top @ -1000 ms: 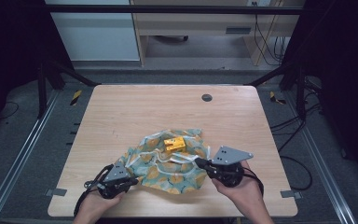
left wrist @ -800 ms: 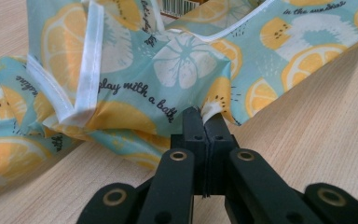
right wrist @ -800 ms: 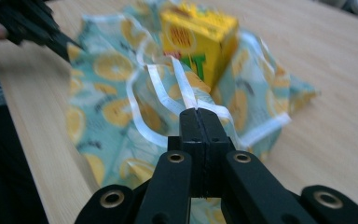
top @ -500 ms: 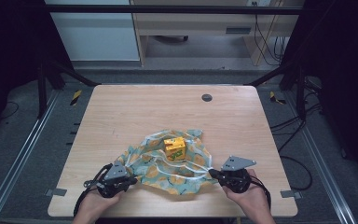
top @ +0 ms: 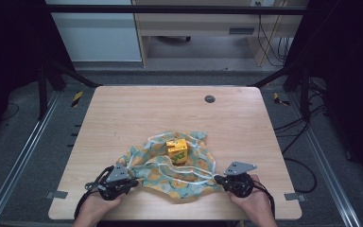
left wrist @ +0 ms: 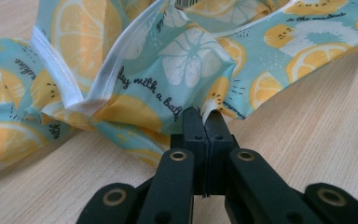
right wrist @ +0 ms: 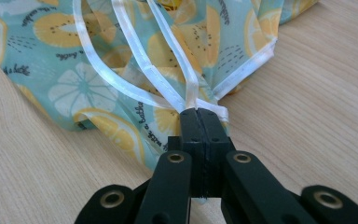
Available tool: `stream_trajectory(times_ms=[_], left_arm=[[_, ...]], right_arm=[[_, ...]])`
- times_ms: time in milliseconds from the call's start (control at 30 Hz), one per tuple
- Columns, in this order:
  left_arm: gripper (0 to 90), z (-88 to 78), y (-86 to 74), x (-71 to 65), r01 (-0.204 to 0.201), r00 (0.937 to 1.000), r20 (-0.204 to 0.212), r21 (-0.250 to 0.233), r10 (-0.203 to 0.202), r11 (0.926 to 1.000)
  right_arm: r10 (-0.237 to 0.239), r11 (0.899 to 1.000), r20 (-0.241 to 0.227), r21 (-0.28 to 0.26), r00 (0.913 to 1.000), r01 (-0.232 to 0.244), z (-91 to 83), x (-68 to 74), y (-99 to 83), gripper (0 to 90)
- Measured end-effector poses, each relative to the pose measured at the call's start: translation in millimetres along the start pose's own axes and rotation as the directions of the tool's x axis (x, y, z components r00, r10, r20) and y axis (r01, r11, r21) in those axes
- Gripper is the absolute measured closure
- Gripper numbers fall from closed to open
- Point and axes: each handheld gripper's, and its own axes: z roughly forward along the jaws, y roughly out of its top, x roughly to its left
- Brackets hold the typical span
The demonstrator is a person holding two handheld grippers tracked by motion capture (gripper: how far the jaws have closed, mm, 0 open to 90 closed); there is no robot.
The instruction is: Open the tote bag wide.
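A teal cloth printed with lemon slices (top: 170,168) lies spread across the near part of the table, edged in white tape. A small yellow box (top: 177,150) stands upright on it near its far side. My left gripper (top: 133,182) is shut on the cloth's near left edge; in the left gripper view the jaws pinch a fold of the cloth (left wrist: 168,84) at my left gripper (left wrist: 204,116). My right gripper (top: 217,179) is shut on the cloth's near right corner, where white tape strips (right wrist: 168,60) of the cloth (right wrist: 74,60) meet my right gripper (right wrist: 198,112).
The wooden table (top: 137,113) has a round dark grommet (top: 210,99) near its far edge. Black cables trail from both grippers over the near edge. A dark frame and floor cables surround the table.
My right gripper has pulled its cloth corner right and toward me, stretching the cloth flatter. The yellow box now stands more exposed on it. The left gripper has barely moved.
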Motion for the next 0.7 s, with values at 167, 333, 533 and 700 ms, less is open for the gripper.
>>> stream_trajectory(times_ms=[167,333,533,700], left_arm=[[87.8,-1.2,-0.7,0.6,0.001,1.0,-0.009,-0.003,-0.001,1.0],[78.1,-8.9,0.0,-6.5,-0.012,0.9997,-0.023,-0.037,0.012,0.9992],[68.5,-27.3,10.2,-12.2,-0.039,0.9981,-0.05,-0.096,0.035,0.9946],[67.1,-45.0,23.1,-7.0,-0.057,0.996,-0.077,-0.137,0.047,0.989]], right_arm=[[-0.001,1.0,0.003,0.021,1.0,0.001,1.9,-1.3,-1.2,90.0],[-0.009,1.0,-0.003,-0.016,1.0,0.009,-2.0,-0.7,3.8,80.0],[-0.026,0.997,0.0,-0.073,0.9997,0.026,-18.6,0.4,23.4,58.5],[-0.031,0.993,-0.016,-0.11,0.9994,0.029,-27.7,-2.6,47.6,51.6]])
